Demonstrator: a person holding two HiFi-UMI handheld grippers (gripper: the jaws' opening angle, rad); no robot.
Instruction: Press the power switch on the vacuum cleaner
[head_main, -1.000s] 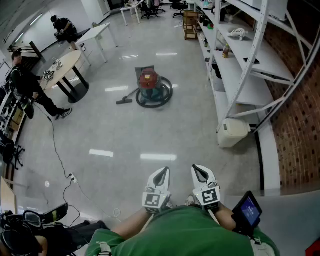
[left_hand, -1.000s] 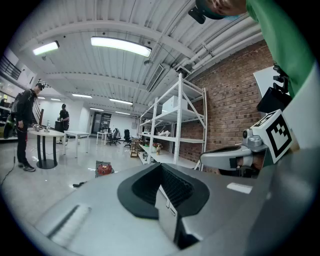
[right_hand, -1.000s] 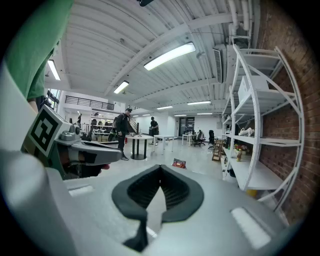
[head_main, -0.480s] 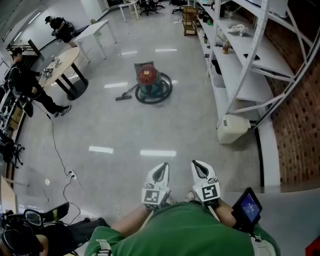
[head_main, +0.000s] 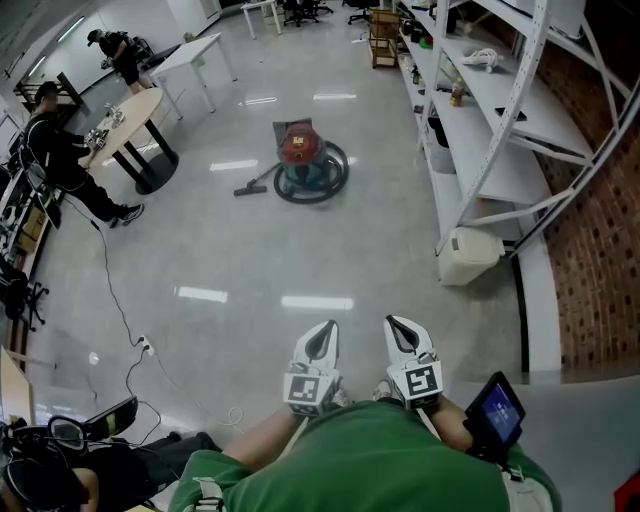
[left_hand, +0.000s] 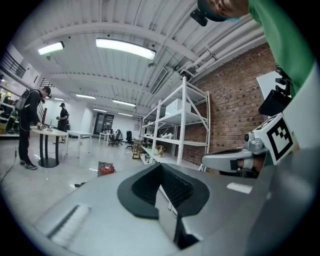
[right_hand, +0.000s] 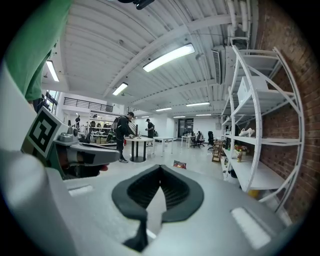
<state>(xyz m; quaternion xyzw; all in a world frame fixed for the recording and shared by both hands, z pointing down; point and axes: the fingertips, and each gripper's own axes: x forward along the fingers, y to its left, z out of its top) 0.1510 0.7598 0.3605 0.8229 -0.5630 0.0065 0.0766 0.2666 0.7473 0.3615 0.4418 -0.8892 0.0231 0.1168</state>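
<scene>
Far across floor (head_main: 240, 262): red-lidded vacuum cleaner (head_main: 300, 152), well apart from both grippers. Left gripper (head_main: 325, 342), right gripper (head_main: 394, 338) tucked near green shirt (head_main: 370, 462), jaws closed, empty. Likely walking posture; switch not reachable yet.

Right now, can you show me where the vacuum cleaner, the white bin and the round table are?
vacuum cleaner (head_main: 296, 148): head view, on its red top.
white bin (head_main: 468, 258): head view, on the middle of it.
round table (head_main: 135, 113): head view, on its bare tabletop.
</scene>
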